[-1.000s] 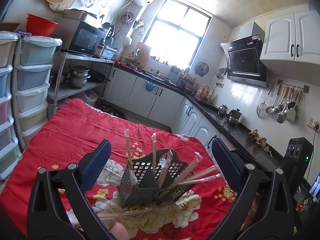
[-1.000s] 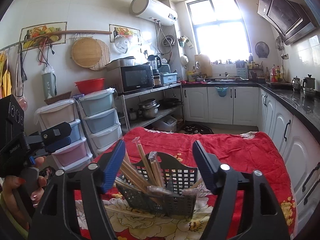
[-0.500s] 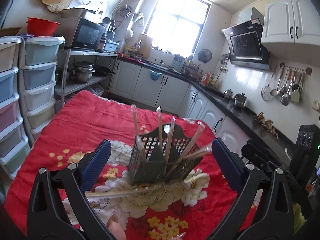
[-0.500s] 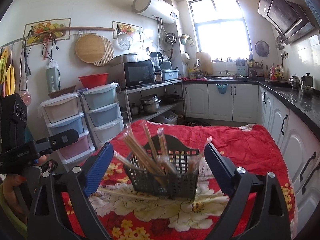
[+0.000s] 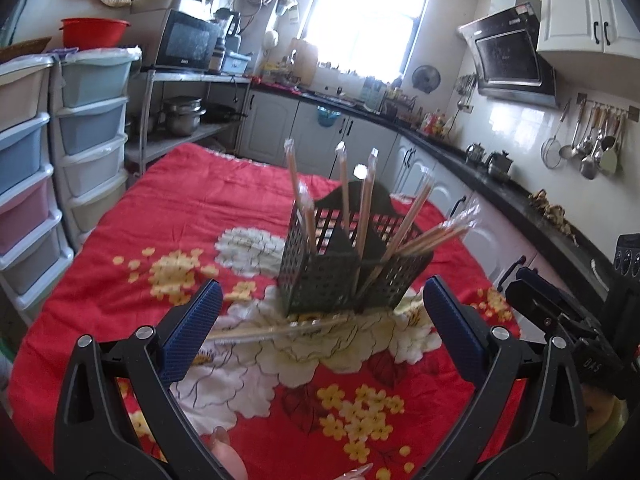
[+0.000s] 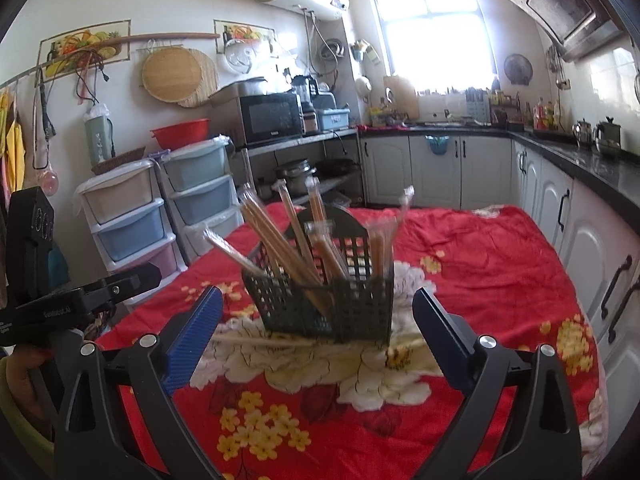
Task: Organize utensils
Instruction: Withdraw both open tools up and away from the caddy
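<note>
One dark perforated caddy (image 5: 352, 276) stands on the red floral cloth (image 5: 160, 216), holding about nine wrapped chopstick pairs (image 6: 288, 240). One more wrapped pair (image 5: 276, 330) lies flat at its 6 o'clock. Both the left gripper (image 5: 320, 328) and right gripper (image 6: 316, 330) are spread wide, grasping nothing; no writing is legible on the wrappers.

Desk under red floral cloth (image 5: 168, 216). Dark perforated utensil basket (image 5: 340, 280) stands on it, near centre. One wrapped chopstick pair (image 5: 276, 330) lies flat on cloth, just before basket.
</note>
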The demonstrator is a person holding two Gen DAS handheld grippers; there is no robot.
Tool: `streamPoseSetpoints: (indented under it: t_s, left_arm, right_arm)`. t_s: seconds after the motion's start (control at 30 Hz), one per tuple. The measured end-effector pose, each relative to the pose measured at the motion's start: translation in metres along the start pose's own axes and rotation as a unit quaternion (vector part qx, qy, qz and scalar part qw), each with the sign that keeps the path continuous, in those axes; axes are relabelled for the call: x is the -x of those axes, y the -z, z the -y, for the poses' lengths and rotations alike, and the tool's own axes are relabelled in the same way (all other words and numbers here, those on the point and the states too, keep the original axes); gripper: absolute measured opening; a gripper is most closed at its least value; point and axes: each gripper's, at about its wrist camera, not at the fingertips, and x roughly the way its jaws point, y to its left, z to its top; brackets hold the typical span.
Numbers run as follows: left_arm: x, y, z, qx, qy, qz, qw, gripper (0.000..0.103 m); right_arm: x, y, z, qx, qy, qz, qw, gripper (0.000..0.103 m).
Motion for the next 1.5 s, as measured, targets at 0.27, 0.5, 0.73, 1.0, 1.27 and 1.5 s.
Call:
streamPoseSetpoints:
  t_s: [0.27, 0.5, 0.73, 1.0, 1.27, 1.5]
  left_arm:
    - [-0.015, 0.032, 0.001, -0.003, -0.019, -0.038, 0.9991, 0.092]
    - [-0.02, 0.055, 0.007, -0.009, -0.034, -0.027, 0.999, 0.092]
    - [-0.015, 0.068, 0.011, -0.022, -0.033, 0.011, 0.9991, 0.092]
    - [-0.007, 0.077, 0.015, -0.033, -0.019, 0.039, 0.9985, 0.092]
    - [0.005, 0.083, 0.023, -0.047, -0.008, 0.077, 0.9959, 0.092]
    - [0.01, 0.088, 0.027, -0.056, -0.025, 0.105, 0.9926, 0.092]
  right_arm:
    - [-0.007, 0.03, 0.004, -0.002, 0.032, -0.034, 0.999, 0.095]
    - [-0.009, 0.055, 0.006, -0.008, 0.046, -0.04, 0.998, 0.096]
    - [-0.001, 0.074, 0.005, -0.008, 0.059, -0.009, 0.998, 0.096]
    - [0.013, 0.087, -0.006, 0.01, 0.064, 0.016, 0.998, 0.097]
    - [0.039, 0.091, -0.024, 0.048, 0.08, 0.112, 0.989, 0.097]
    - [0.048, 0.093, -0.02, 0.045, 0.102, 0.154, 0.982, 0.097]
